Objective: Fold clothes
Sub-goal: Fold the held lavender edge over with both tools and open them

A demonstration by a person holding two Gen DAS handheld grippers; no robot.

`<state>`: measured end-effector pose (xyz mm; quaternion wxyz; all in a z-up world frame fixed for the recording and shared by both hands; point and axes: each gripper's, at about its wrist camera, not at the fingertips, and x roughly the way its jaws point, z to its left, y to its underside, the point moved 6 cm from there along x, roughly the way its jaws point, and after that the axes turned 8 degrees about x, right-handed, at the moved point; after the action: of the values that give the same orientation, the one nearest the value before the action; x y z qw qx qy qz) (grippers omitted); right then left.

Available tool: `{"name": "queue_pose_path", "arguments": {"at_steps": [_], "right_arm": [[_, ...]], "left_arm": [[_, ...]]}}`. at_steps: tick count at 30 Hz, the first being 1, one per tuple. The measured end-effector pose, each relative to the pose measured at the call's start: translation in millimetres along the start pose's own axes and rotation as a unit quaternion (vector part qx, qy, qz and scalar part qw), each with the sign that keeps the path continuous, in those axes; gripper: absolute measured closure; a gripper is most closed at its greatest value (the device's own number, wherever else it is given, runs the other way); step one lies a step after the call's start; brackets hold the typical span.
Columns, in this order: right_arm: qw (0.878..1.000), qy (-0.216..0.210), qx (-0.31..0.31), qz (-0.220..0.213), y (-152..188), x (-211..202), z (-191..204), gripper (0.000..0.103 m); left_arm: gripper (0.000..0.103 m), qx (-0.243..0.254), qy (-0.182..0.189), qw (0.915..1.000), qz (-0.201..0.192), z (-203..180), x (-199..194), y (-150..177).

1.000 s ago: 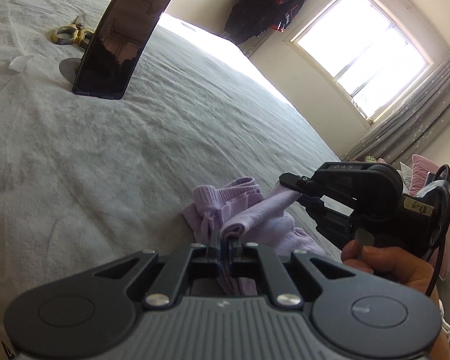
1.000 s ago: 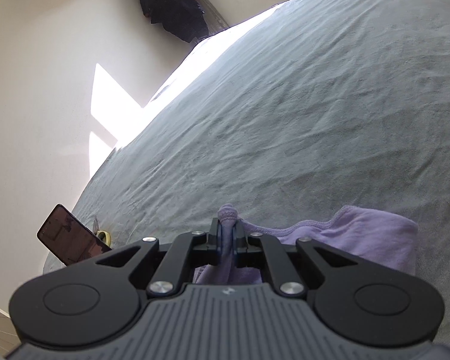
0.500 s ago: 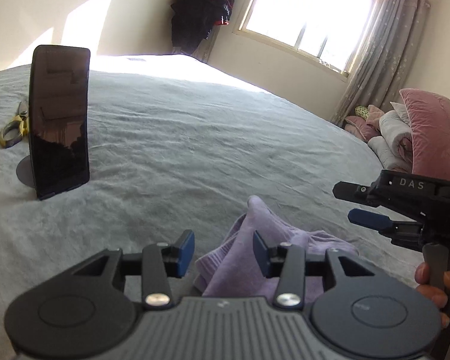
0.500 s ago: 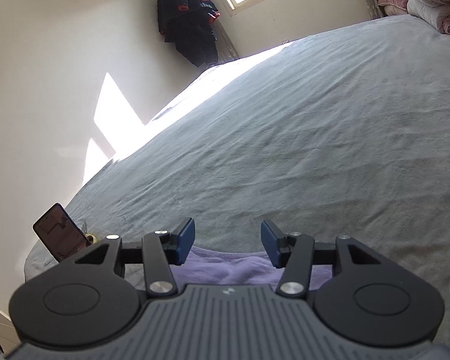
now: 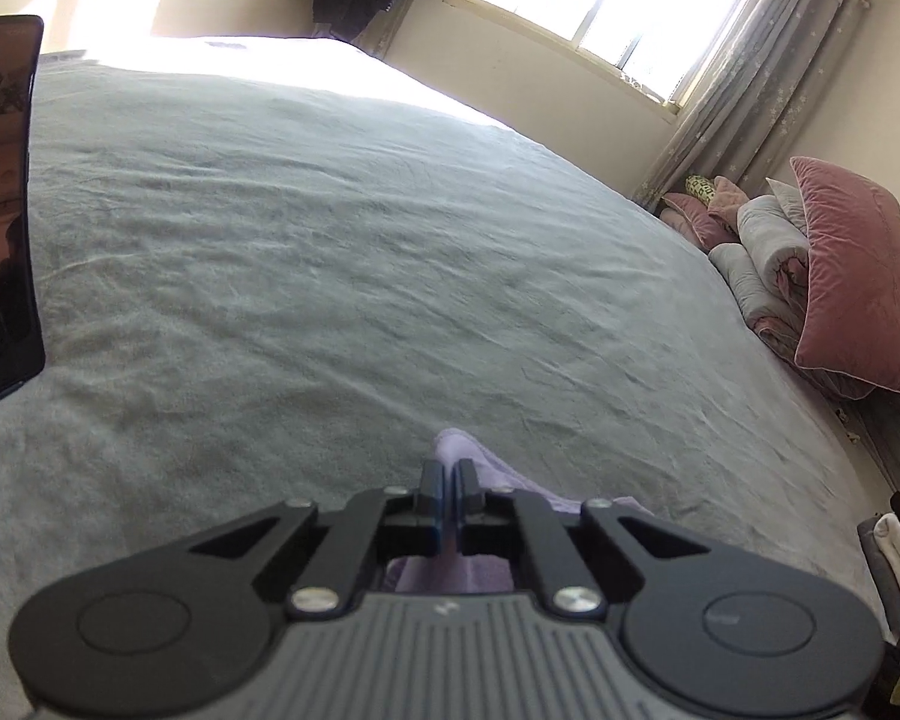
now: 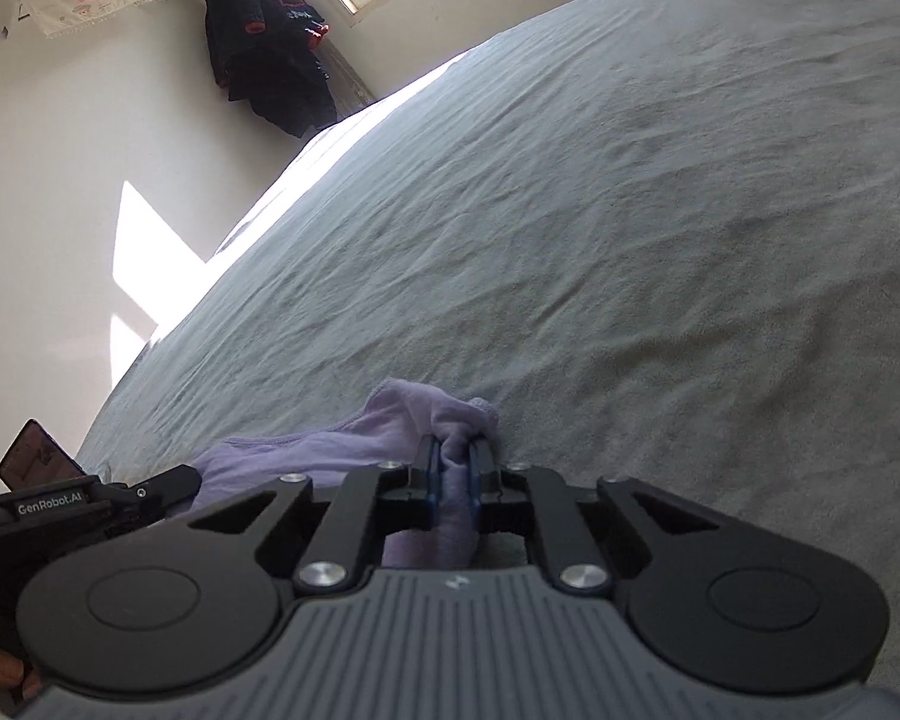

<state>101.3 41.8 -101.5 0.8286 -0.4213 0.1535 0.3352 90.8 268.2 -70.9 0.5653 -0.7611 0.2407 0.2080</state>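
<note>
A lilac garment (image 6: pixel 342 450) lies bunched on the grey bed cover (image 6: pixel 630 240) close in front of both grippers. My right gripper (image 6: pixel 453 447) is shut on a thick fold of it, cloth bulging between the fingers. In the left wrist view my left gripper (image 5: pixel 449 468) is shut on another edge of the lilac garment (image 5: pixel 468 450), which pokes up past the fingertips. The left gripper's body (image 6: pixel 90 501) shows at the lower left of the right wrist view, held by a hand. Most of the garment is hidden under the gripper bodies.
A dark phone (image 5: pixel 0 210) stands upright on the bed at the left. Pink and grey pillows and rolled bedding (image 5: pixel 810 276) are piled at the right edge. A dark jacket (image 6: pixel 270 48) hangs on the wall by the window (image 5: pixel 618 0). The grey cover stretches wide ahead.
Both grippers let go of the garment half a second ago, standing open. Now each has shut again on a new fold of the lilac cloth.
</note>
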Motion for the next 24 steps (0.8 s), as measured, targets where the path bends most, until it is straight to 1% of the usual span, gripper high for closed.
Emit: {"name": "queue_pose_path", "arguments": {"at_steps": [2, 3, 4, 5, 6, 7, 8, 9, 12, 14, 15, 17, 19, 21, 23, 24], "right_arm": [[1.000, 0.008, -0.009, -0.008, 6, 2, 0, 0.093], [1.000, 0.008, -0.012, -0.011, 6, 1, 1, 0.090], [1.000, 0.005, -0.010, -0.010, 5, -1, 1, 0.085], [1.000, 0.002, -0.006, -0.009, 4, -3, 1, 0.084], [1.000, -0.001, -0.003, -0.008, 3, -6, 0, 0.078], [1.000, -0.008, 0.006, -0.007, 4, -11, -2, 0.064], [1.000, -0.016, 0.017, -0.007, 5, -16, -4, 0.057], [0.999, -0.023, 0.027, -0.006, 6, -22, -6, 0.050], [0.997, -0.043, 0.058, 0.001, 12, -38, -13, 0.050], [0.996, -0.052, 0.071, 0.010, 21, -47, -15, 0.050], [0.996, -0.054, 0.071, 0.012, 25, -52, -15, 0.048], [0.997, -0.054, 0.050, 0.018, 32, -61, -13, 0.041], [0.998, -0.053, 0.030, 0.020, 37, -67, -10, 0.032], [0.998, -0.051, 0.015, 0.019, 41, -71, -7, 0.029], [0.999, -0.043, 0.000, 0.015, 43, -73, -4, 0.028], [0.999, -0.040, -0.005, 0.014, 43, -72, -3, 0.027]], "left_arm": [[0.099, 0.013, -0.004, 0.9999, 0.005, 3, 5, 1], [0.098, 0.008, 0.000, 0.9999, 0.008, 5, 5, 1], [0.096, 0.000, 0.011, 0.9998, 0.015, 8, -1, -1], [0.095, -0.009, 0.022, 0.9995, 0.021, 10, -7, -2], [0.090, -0.019, 0.033, 0.9989, 0.028, 13, -14, -4], [0.082, -0.028, 0.044, 0.9980, 0.035, 15, -20, -5], [0.078, -0.037, 0.055, 0.9969, 0.041, 18, -27, -7], [0.073, -0.031, 0.060, 0.9963, 0.053, 18, -33, -7], [0.068, -0.014, 0.072, 0.9938, 0.084, 17, -50, -2], [0.066, -0.012, 0.079, 0.9934, 0.082, 20, -59, 5], [0.063, -0.015, 0.083, 0.9934, 0.078, 24, -63, 9], [0.063, -0.022, 0.083, 0.9932, 0.078, 33, -66, 18], [0.063, -0.029, 0.081, 0.9923, 0.090, 42, -63, 29], [0.063, -0.042, 0.101, 0.9895, 0.095, 47, -60, 37], [0.065, -0.063, 0.129, 0.9848, 0.098, 52, -57, 43], [0.065, -0.067, 0.136, 0.9835, 0.099, 52, -56, 45]]}}
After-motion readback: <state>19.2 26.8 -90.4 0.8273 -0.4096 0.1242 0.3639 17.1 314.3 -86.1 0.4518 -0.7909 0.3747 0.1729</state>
